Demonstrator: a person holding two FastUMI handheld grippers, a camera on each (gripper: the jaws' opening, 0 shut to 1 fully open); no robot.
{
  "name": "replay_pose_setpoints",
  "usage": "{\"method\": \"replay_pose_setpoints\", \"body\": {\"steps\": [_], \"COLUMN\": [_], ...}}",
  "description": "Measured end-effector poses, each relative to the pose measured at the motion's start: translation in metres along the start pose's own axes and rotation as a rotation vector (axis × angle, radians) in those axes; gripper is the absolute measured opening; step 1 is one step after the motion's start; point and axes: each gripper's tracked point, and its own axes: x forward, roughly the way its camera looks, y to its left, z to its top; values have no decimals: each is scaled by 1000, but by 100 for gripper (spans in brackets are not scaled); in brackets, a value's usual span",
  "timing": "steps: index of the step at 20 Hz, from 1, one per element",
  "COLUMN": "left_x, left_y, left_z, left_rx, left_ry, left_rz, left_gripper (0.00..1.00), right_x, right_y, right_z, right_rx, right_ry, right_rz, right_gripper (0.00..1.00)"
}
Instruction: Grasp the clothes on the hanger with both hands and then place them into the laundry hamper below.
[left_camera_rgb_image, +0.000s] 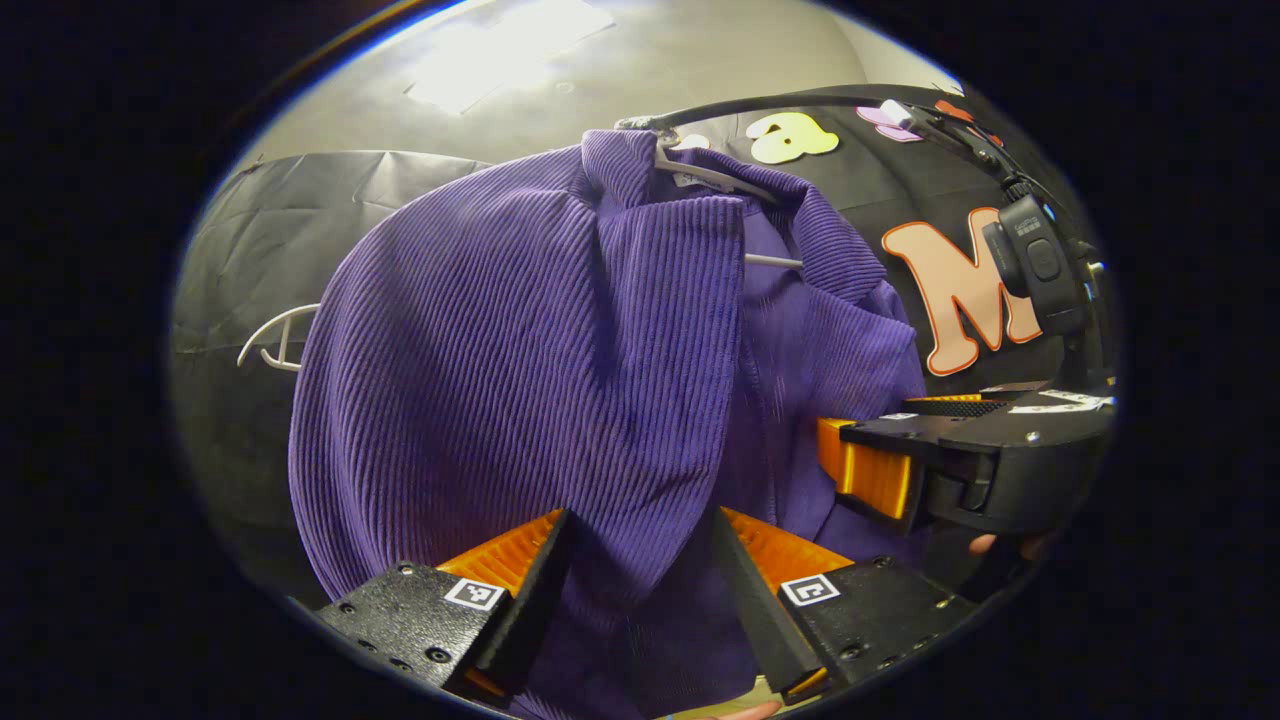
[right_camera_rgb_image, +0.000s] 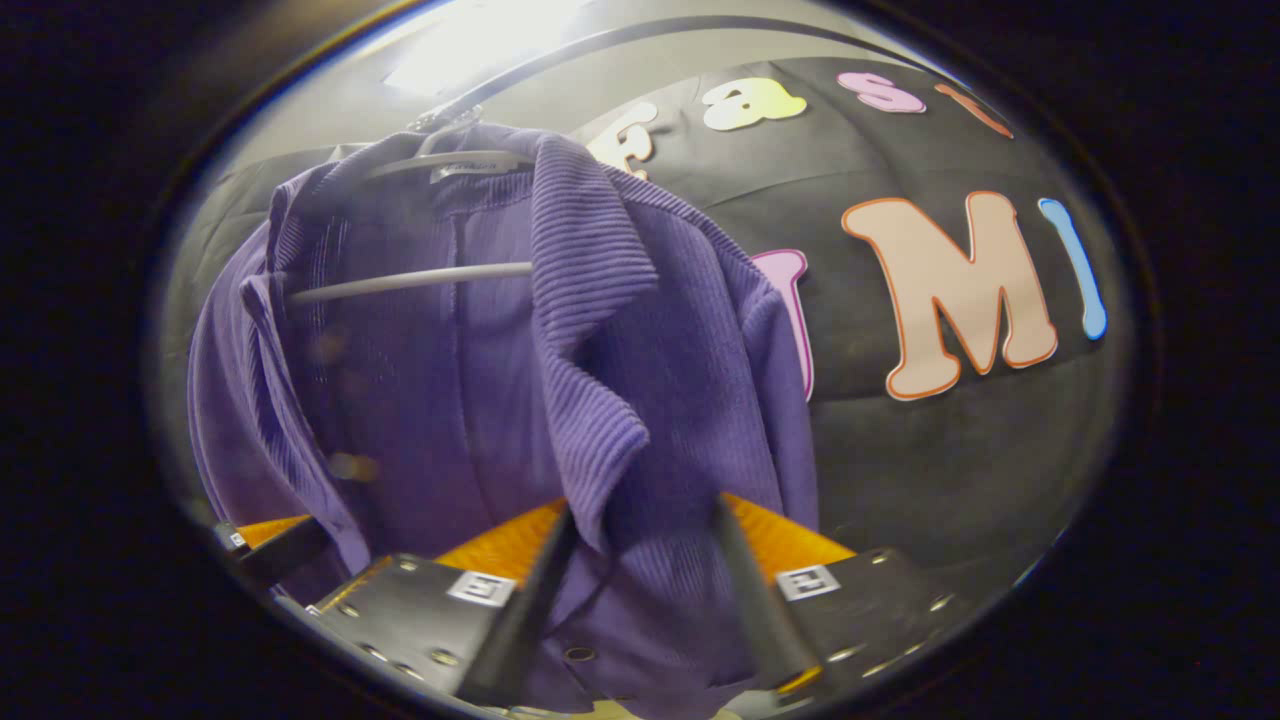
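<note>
Purple corduroy shirt (left_camera_rgb_image: 520, 370) on white hanger (right_camera_rgb_image: 410, 282), neck label (right_camera_rgb_image: 470, 170) unreadable

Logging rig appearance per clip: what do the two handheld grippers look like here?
Both the left gripper and right gripper have grainy black, screw-studded mounting blocks, each bearing a square black-and-white marker, plus ribbed pads. A small black camera sits atop the right gripper.

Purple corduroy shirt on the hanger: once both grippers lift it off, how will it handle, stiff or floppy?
Probably floppy: the purple shirt drapes in soft folds off the hanger. Its ribbed cloth looks grippy, so slipping seems unlikely between the left gripper fingers. Loose sleeves and hem will likely dangle and may snag.
</note>
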Motion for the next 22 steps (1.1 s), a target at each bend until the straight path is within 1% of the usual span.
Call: {"method": "replay_pose_setpoints", "body": {"steps": [2,3,4,5,6,7,8,10,11,12,15,18,19,20,22], "left_x": [10,9,17,18,18,16,14,5,-1,-7,-17,-36,-40,-41,-45], "left_y": [0,-1,-9,-16,-17,-16,-18,-19,-18,-12,-5,8,15,20,40], "left_z": [-11,-16,-17,-16,-17,-16,-15,-13,-9,-2,9,11,14,18,25], "left_rx": [34,43,49,73,95,110,108,66,43,22,-16,-47,-50,-40,-16], "left_ry": [23,27,27,22,10,-1,-2,0,-8,-19,-21,-39,-62,-92,-137], "left_rz": [-16,-31,-61,-99,-113,-121,-145,-184,-199,-215,-252,-253,-239,-211,-128], "left_gripper": [72,64,55,41,28,14,1,0,0,0,0,0,0,0,30], "right_x": [2,3,6,5,5,4,-2,-10,-18,-14,-32,-44,-49,-54,-61], "right_y": [3,3,-2,-5,0,2,4,3,0,-4,-4,-5,-8,-7,-4], "right_z": [0,-1,-1,-2,0,-1,-1,0,5,3,3,6,9,11,13], "right_rx": [-13,-19,-26,-1,17,27,29,20,10,-1,-33,-48,-55,-57,-57], "right_ry": [-7,3,15,6,12,10,11,3,-5,-4,0,9,0,-2,-1], "right_rz": [-17,-28,-63,-85,-71,-72,-66,-68,-81,-98,-135,-160,-176,-176,-176], "right_gripper": [55,64,45,26,7,5,4,5,5,0,0,0,0,0,0]}}
